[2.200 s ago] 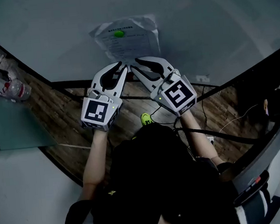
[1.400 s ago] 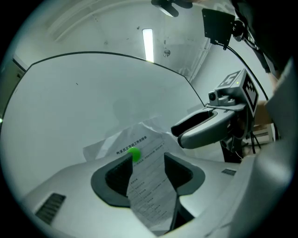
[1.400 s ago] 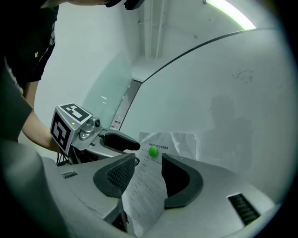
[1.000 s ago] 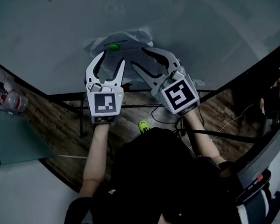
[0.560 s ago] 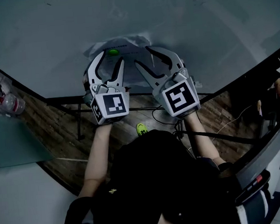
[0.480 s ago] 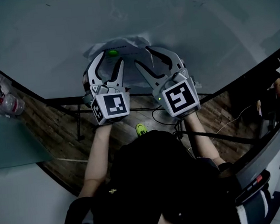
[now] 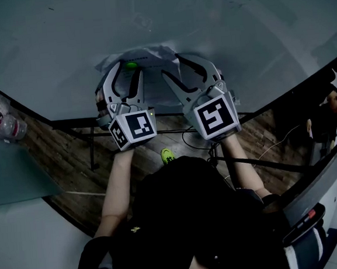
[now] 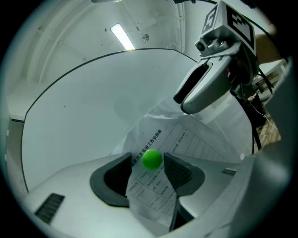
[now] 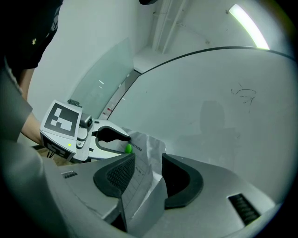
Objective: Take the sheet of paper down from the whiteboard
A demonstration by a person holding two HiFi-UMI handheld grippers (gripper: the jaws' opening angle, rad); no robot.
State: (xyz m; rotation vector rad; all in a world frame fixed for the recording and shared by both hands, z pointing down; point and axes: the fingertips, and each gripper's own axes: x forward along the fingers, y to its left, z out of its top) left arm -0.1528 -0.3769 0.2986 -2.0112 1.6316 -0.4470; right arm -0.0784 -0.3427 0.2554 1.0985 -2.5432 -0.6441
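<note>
Left tongs [image 8: 146, 162] closing round green magnet [image 8: 152, 159], right tongs [image 9: 148, 168] straddling crumpled paper [image 9: 145, 148]

You have two grippers up at the board: one left gripper [image 7: 128, 71] and one right gripper [image 7: 172, 66]. Ahead of you are one whiteboard [image 7: 236, 37] and one sheet of paper [image 7: 149, 50] at its six o'clock, with one green magnet [image 8: 152, 158] on it. One clear bottle [image 7: 3, 125] sits at nine o'clock.

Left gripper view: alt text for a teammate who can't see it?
The left gripper, jaws apart and just closing, straddles the green magnet pinning a crumpled sheet of paper to the whiteboard. The right gripper reaches in at upper right.
</note>
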